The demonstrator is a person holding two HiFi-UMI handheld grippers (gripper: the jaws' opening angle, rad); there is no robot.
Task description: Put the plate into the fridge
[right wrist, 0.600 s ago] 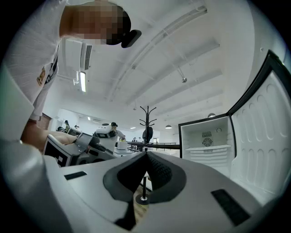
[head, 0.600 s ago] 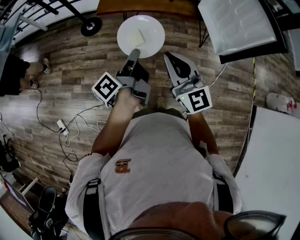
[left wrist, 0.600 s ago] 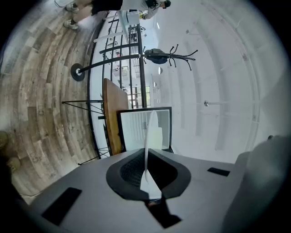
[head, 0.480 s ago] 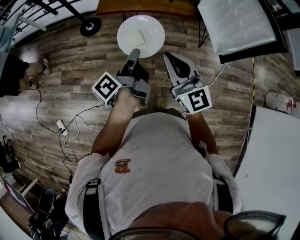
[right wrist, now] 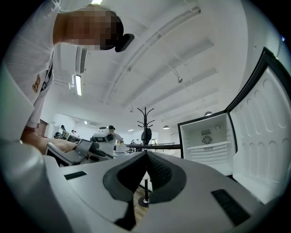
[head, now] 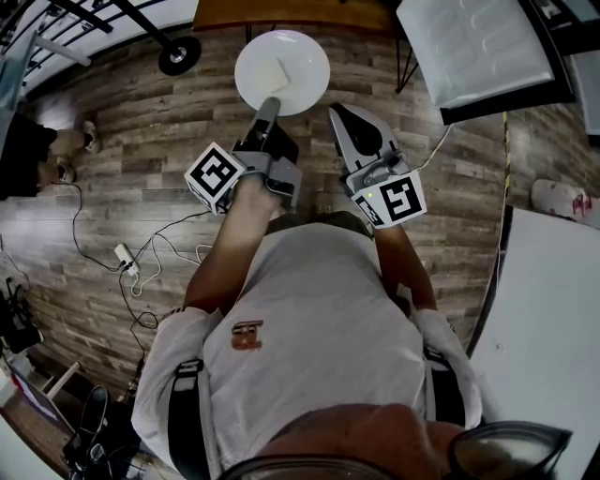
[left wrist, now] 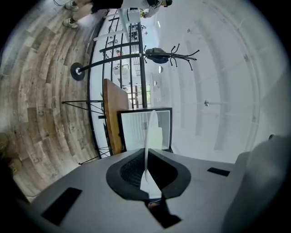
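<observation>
In the head view a round white plate [head: 281,67] is held out flat over the wood floor, with my left gripper [head: 268,105] shut on its near rim. The left gripper view has the plate [left wrist: 153,129] edge-on, a thin white blade pinched between the jaws of the left gripper [left wrist: 146,159], and the open fridge [left wrist: 132,129] straight beyond it. My right gripper [head: 345,120] hovers just right of the plate, shut and empty. In the right gripper view the right gripper [right wrist: 146,155] has its jaws meeting, and the fridge's white inside [right wrist: 207,143] and open door [right wrist: 266,132] stand to the right.
The fridge door [head: 478,52] lies open at the upper right of the head view. A brown table edge [head: 281,11] and a black stand base [head: 181,52] are ahead. Cables and a plug [head: 127,253] trail on the floor at left. A white surface [head: 553,328] is at right.
</observation>
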